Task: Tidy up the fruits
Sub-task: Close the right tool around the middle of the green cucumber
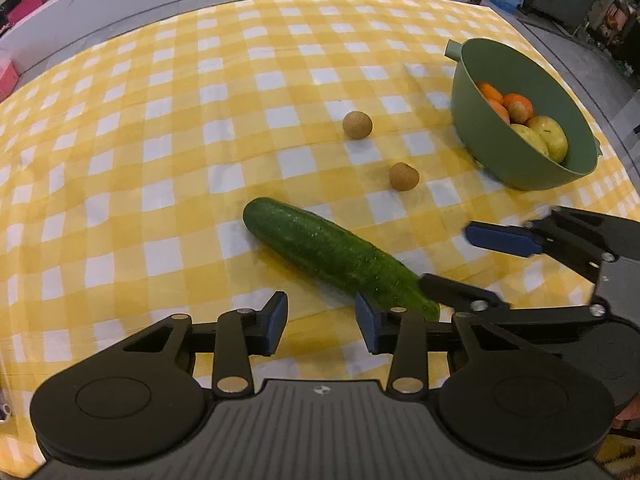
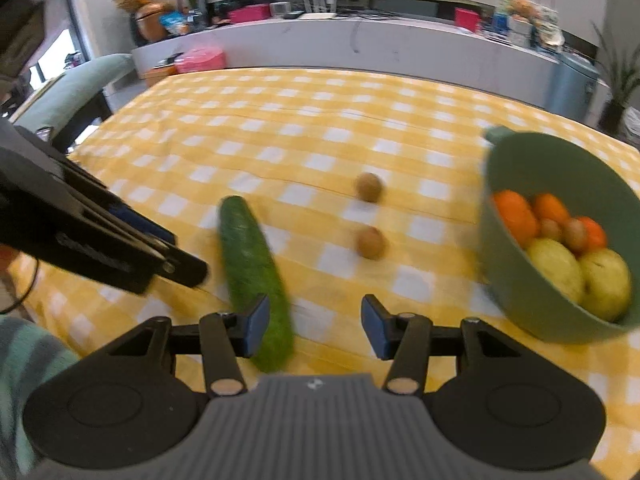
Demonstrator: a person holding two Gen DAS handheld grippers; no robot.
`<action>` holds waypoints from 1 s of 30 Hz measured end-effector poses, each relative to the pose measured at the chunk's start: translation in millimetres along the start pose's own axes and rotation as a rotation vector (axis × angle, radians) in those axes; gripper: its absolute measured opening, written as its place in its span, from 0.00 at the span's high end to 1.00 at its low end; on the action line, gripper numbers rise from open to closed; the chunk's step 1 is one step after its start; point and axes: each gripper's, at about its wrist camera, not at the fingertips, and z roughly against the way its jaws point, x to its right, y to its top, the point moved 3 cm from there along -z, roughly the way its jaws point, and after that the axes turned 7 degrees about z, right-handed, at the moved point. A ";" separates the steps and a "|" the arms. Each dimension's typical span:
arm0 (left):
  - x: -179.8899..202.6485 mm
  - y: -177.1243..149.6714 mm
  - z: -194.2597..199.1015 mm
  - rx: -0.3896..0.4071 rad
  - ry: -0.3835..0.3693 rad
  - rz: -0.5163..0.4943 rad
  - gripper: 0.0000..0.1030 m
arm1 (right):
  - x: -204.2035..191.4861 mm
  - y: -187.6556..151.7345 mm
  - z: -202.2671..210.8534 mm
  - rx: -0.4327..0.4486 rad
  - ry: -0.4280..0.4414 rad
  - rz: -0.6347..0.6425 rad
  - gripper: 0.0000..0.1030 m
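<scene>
— Any writing you can read from where you stand?

— None that I can make out. There is a small round emblem on each tool's body, and raised lettering along the side of your left tongs (image 1: 322, 322) in the right wrist view, too blurred to read.

— How do your tongs stand?

— Your left tongs are about half open with nothing between the pads; the right-hand pad sits just at the near end of the cucumber (image 1: 336, 254), though I cannot tell if it touches. Your right tongs (image 2: 316, 326) are also half open, gripping nothing; the left pad overlaps the cucumber's near end.

— And the fruit?

— The cucumber lies slantwise toward the counter's (image 1: 140, 120) near edge. Two small brown fruits (image 1: 357, 124) (image 1: 404, 176) lie behind it. The green bowl (image 1: 492, 140), toward the right edge, holds oranges (image 1: 518, 106) and yellow fruit (image 1: 550, 134).
</scene>
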 end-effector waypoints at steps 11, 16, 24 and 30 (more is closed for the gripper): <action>-21.6 -3.4 9.0 0.071 -0.034 -0.018 0.55 | -26.5 21.5 -36.1 0.028 0.024 0.111 0.52; -24.9 -3.6 6.0 0.068 -0.036 -0.031 0.55 | -32.1 23.8 -49.0 0.017 0.039 0.132 0.59; -27.5 -5.2 -2.3 0.041 -0.029 -0.037 0.55 | -40.5 17.4 -59.1 0.007 0.028 0.177 0.61; -25.3 -5.9 -2.9 0.038 -0.024 -0.050 0.55 | -42.6 14.7 -61.3 0.018 0.007 0.202 0.62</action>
